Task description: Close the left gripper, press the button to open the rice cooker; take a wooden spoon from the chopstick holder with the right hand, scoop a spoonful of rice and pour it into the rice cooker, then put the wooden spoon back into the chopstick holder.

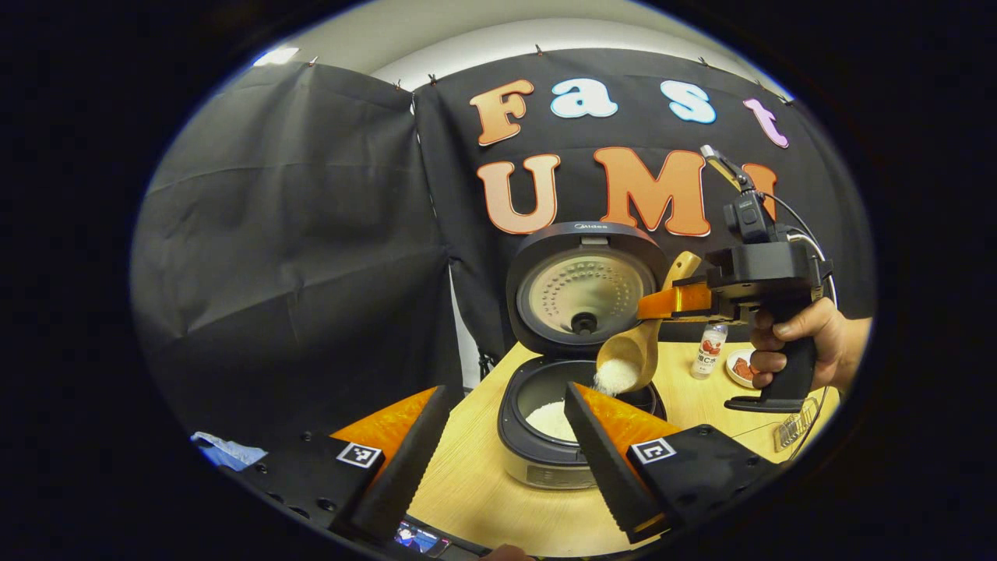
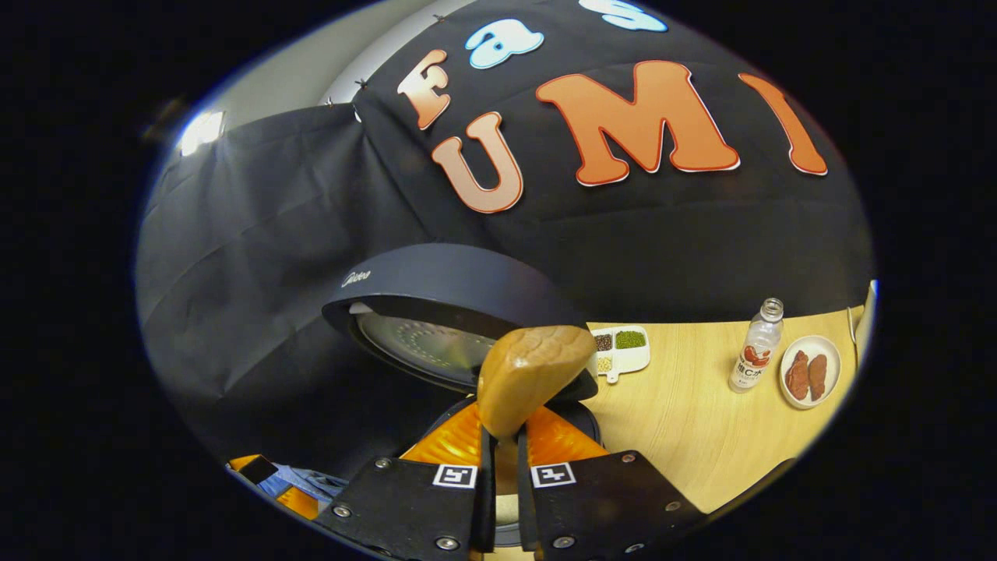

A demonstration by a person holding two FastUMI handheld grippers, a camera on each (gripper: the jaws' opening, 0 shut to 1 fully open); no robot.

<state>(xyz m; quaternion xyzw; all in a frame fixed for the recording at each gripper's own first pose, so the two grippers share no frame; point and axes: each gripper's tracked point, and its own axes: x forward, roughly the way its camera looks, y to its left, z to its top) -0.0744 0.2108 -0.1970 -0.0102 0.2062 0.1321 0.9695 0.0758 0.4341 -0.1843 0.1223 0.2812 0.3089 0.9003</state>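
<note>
Both tools are seen. Left tool (image 1: 502, 460) is held low with jaws spread apart, nothing between them. Beyond it one rice cooker (image 1: 580, 374) stands open on the surface (image 1: 475, 483), rice inside. Right tool (image 1: 662, 302), gripped by one hand (image 1: 802, 343), is clamped on one wooden spoon (image 1: 635, 351), tipped over the pot with rice spilling.

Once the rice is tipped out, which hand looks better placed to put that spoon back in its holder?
Right. Its tool is shut on the light wooden spoon, tilted over the open black rice cooker with white rice at its lip. The left tool is open, holding nothing.
</note>
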